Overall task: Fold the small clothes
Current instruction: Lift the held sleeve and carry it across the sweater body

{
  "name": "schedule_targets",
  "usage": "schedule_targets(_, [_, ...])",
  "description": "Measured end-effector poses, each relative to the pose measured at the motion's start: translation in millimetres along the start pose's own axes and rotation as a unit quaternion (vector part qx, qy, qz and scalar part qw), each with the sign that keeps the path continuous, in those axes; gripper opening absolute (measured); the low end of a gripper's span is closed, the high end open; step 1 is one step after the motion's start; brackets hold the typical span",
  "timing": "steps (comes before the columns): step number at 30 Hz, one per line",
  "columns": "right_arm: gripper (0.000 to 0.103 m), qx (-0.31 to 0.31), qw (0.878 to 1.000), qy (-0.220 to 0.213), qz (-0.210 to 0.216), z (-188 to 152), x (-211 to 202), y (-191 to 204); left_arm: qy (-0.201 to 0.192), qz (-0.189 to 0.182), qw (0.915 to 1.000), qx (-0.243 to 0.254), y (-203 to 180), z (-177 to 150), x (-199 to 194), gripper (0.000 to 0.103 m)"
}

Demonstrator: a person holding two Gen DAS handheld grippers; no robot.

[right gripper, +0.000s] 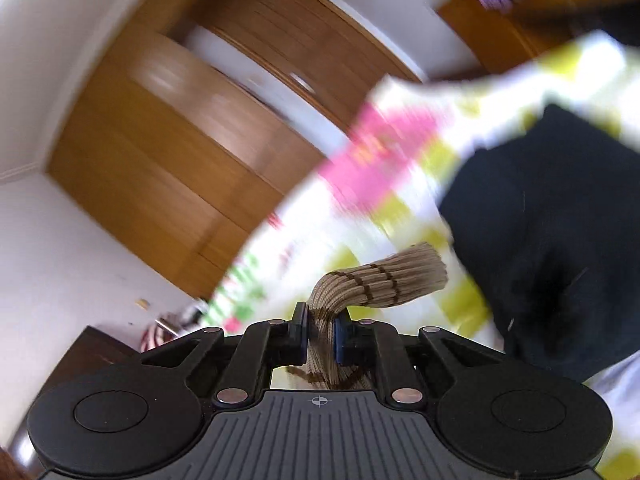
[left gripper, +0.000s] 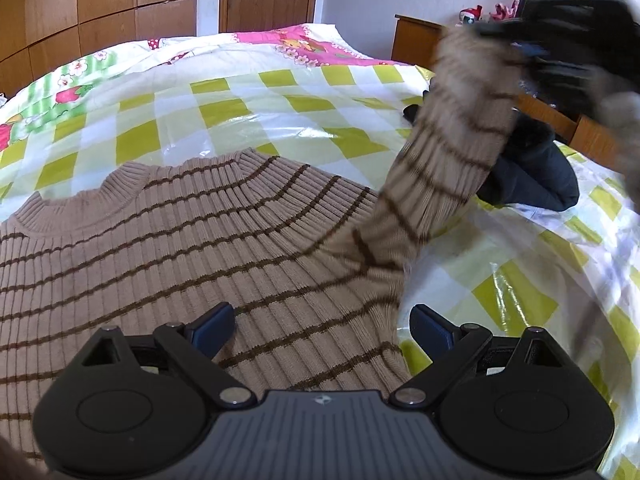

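A beige ribbed sweater (left gripper: pixel 192 248) with thin brown stripes lies flat on the bed, collar toward the far side. My left gripper (left gripper: pixel 322 326) is open low over its right side, one finger above the knit and the other above the sheet; whether they touch is unclear. The sweater's right sleeve (left gripper: pixel 452 148) rises steeply to the upper right, where my right gripper (left gripper: pixel 516 42) appears blurred. In the right wrist view my right gripper (right gripper: pixel 321 334) is shut on the sleeve cuff (right gripper: pixel 380 280), whose end flops out to the right past the pads.
A glossy plastic sheet (left gripper: pixel 280 116) with green and white checks covers the bed. A dark garment (left gripper: pixel 532 172) lies bunched at the right edge of the bed, also seen as the dark garment (right gripper: pixel 552 240) close by. Wooden wardrobes (left gripper: pixel 80 4), a door and a bedside cabinet stand behind.
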State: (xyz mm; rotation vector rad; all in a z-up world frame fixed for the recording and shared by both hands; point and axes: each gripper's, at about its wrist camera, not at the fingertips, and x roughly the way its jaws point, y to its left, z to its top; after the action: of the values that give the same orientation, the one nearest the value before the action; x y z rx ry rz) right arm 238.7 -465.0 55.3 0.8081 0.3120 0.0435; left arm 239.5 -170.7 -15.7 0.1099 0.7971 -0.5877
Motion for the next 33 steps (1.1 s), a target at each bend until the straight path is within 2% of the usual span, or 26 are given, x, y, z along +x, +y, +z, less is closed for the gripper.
schedule_targets(2, [0.014, -0.032, 0.999, -0.030, -0.003, -7.9, -41.1, 2.0, -0.002, -0.002, 1.0000, 0.002, -1.0, -1.4, -2.1, 0.103])
schedule_targets(4, [0.018, -0.066, 0.996, -0.045, -0.040, -24.1, -78.5, -7.6, -0.002, -0.004, 1.0000, 0.005, -2.8, -3.4, -3.5, 0.103])
schedule_targets(5, [0.025, -0.084, 0.992, -0.041, -0.082, -33.5, -92.8, -15.5, -0.001, -0.005, 1.0000, 0.008, -4.0, -4.7, -4.1, 0.103])
schedule_targets(6, [0.026, -0.095, 0.988, -0.025, -0.122, -41.9, -101.3, -24.7, 0.001, -0.006, 0.9999, 0.011, -5.3, -5.9, -4.5, 0.103])
schedule_targets(8, [0.027, -0.072, 0.982, 0.014, -0.175, -56.4, -118.2, -48.8, 0.004, -0.005, 0.9998, 0.021, -8.3, -7.9, -5.2, 0.103])
schedule_targets(11, [0.029, 0.009, 0.983, 0.045, -0.179, -67.6, -140.1, -75.3, 0.007, -0.003, 0.9994, 0.034, -13.1, -8.4, -5.7, 0.103])
schedule_targets(12, [0.032, 0.024, 0.983, 0.044, -0.175, -68.0, -142.0, -77.8, 0.008, -0.002, 0.9993, 0.036, -14.6, -7.8, -5.3, 0.103])
schedule_targets(14, [0.048, 0.046, 0.984, 0.037, -0.170, -65.0, -139.4, -77.9, 0.008, -0.001, 0.9993, 0.038, -18.0, -6.3, -5.8, 0.103])
schedule_targets(15, [0.050, 0.059, 0.983, 0.040, -0.167, -63.6, -136.4, -77.7, 0.007, -0.001, 0.9992, 0.039, -19.5, -5.2, -6.6, 0.103])
schedule_targets(18, [0.050, 0.084, 0.978, 0.038, -0.189, -60.7, -133.6, -81.9, 0.000, -0.001, 0.9989, 0.046, -23.0, -3.7, -9.2, 0.103])
schedule_targets(22, [0.050, 0.141, 0.966, 0.012, -0.218, -59.9, -146.2, -99.5, 0.005, -0.003, 0.9988, 0.049, -25.8, -4.9, -6.1, 0.103])
schedule_targets(26, [0.050, 0.186, 0.957, -0.001, -0.223, -55.1, -155.4, -111.6, 0.009, -0.008, 0.9987, 0.050, -29.6, -6.3, -3.8, 0.103])
schedule_targets(28, [0.050, 0.186, 0.954, 0.000, -0.235, -50.1, -149.8, -113.7, 0.009, -0.009, 0.9986, 0.052, -31.7, -6.4, -3.8, 0.103])
schedule_targets(31, [0.049, 0.208, 0.951, 0.001, -0.227, -42.5, -135.1, -119.6, 0.009, -0.008, 0.9983, 0.056, -34.0, -6.5, -4.1, 0.103])
schedule_targets(33, [0.024, 0.216, 0.951, 0.004, -0.222, -37.4, -121.5, -125.4, 0.011, -0.006, 0.9984, 0.055, -34.0, -5.3, -4.6, 0.103])
